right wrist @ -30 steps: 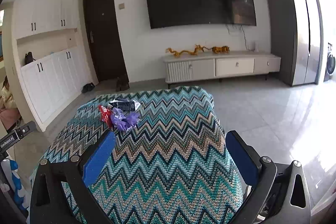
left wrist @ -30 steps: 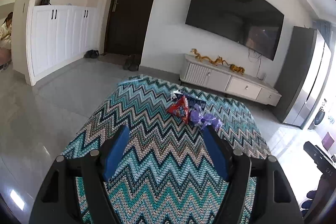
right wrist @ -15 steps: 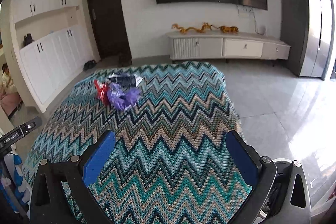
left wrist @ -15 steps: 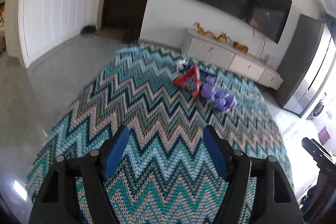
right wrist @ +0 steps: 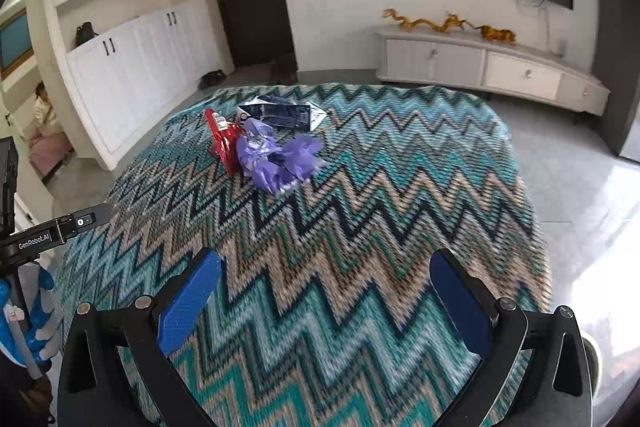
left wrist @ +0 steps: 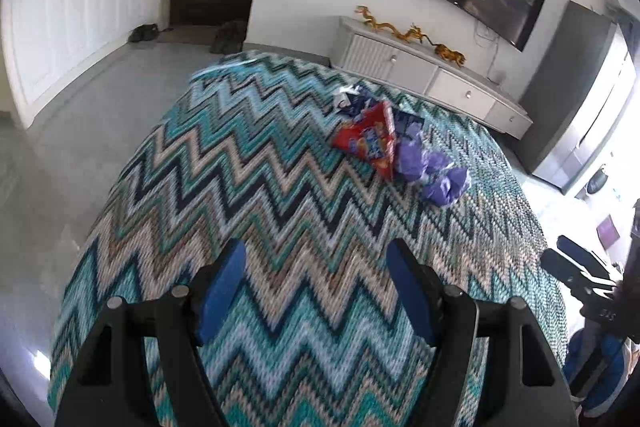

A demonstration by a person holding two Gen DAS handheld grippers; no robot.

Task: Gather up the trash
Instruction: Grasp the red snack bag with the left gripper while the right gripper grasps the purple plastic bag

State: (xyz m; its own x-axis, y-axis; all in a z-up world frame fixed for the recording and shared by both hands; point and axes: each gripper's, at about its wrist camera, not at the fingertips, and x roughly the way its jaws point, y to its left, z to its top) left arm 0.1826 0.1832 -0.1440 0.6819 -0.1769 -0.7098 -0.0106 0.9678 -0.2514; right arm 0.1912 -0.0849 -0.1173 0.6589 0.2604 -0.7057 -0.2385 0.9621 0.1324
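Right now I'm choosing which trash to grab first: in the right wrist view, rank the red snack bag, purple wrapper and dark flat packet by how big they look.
1. purple wrapper
2. dark flat packet, though farther away, so unsure
3. red snack bag, seen edge-on and partly hidden

You're getting bright daylight flooding in from the right, blowing out the floor point(right wrist: 592, 227) there. Fisheye is bending walls and darkening corners. The blanket point(left wrist: 280, 187) is smearing with motion blur nearest the lens.

Wrappers point(left wrist: 370, 139) on zigzag cloth point(left wrist: 248, 187)
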